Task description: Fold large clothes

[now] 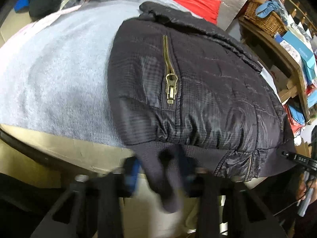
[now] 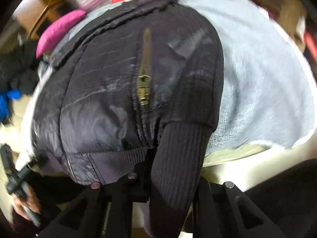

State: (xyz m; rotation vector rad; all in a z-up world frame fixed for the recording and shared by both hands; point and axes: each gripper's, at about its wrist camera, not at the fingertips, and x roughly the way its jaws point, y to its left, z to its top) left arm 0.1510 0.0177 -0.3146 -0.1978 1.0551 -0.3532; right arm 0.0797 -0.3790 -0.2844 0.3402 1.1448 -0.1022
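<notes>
both my grippers pinch ribbed cuffs of the dark jacket: left gripper and right gripper, low in frame.

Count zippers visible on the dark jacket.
2. A brass pocket zipper runs up the jacket panel facing the camera; a smaller zipper sits by the ribbed hem at the near edge. Folded-under layers may hide others.

Soft indoor light, sheen on the jacket; strong fisheye bowing, dark corners; motion blur, heaviest in right view
</notes>
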